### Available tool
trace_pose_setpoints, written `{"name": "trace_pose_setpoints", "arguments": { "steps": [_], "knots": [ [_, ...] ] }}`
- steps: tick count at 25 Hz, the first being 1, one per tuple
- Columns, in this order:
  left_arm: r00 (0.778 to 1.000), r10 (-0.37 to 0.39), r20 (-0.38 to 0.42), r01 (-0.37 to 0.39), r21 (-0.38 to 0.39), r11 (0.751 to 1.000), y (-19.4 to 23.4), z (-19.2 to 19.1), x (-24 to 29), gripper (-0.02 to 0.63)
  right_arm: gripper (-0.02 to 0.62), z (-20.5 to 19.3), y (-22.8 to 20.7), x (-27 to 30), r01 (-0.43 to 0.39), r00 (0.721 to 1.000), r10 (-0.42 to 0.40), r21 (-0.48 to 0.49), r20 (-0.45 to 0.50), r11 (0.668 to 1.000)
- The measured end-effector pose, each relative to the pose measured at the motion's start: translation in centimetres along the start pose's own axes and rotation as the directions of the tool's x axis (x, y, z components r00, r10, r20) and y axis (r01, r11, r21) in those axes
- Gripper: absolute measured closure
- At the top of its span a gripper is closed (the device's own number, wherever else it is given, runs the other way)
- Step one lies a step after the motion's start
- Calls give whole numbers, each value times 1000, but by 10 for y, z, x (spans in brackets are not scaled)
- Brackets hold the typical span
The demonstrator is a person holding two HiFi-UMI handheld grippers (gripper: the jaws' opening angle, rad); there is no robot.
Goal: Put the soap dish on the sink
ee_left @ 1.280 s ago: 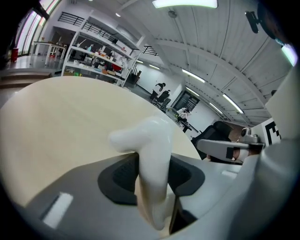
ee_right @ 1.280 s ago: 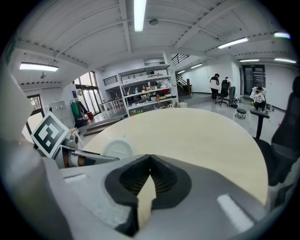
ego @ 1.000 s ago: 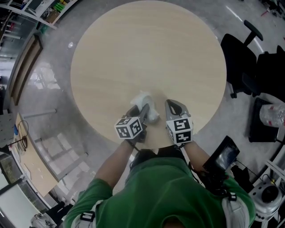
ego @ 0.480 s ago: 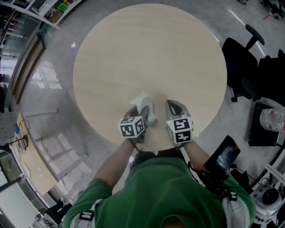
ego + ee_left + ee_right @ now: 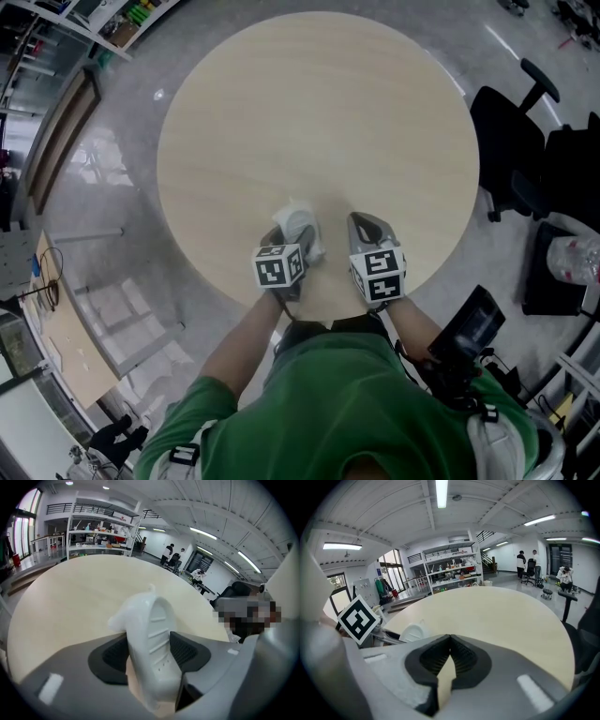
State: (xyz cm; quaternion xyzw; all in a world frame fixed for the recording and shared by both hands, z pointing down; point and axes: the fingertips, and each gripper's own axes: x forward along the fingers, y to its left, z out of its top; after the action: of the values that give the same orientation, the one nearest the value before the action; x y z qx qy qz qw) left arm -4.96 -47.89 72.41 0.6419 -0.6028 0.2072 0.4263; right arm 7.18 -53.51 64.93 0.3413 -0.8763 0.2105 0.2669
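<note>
One soap dish (image 5: 152, 637) near the desk's (image 5: 319, 122) 6 o'clock edge, left gripper (image 5: 293, 232) fingers opening around it, right gripper (image 5: 450, 641) clenched, roomy toward 12.

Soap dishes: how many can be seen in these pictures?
1. The white plastic soap dish stands between the opening left tongs, over the near edge of the pale round wooden table. None seems hidden.
</note>
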Motion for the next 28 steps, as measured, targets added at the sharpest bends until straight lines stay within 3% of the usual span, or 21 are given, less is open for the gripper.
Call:
{"name": "trace_pose_setpoints", "arguments": {
  "steps": [8, 20, 28],
  "knots": [
    [999, 33, -34, -31, 57, 998, 1, -1, 0, 306, 592, 4, 4, 1, -12, 1000, 12, -8, 7, 1000],
    [975, -16, -221, 24, 30, 999, 14, -16, 2, 241, 592, 5, 4, 0, -15, 1000, 15, -5, 15, 1000],
    [984, 8, -179, 0, 46, 999, 19, -12, -7, 236, 592, 4, 8, 2, -28, 999, 29, -13, 17, 1000]
  ]
}}
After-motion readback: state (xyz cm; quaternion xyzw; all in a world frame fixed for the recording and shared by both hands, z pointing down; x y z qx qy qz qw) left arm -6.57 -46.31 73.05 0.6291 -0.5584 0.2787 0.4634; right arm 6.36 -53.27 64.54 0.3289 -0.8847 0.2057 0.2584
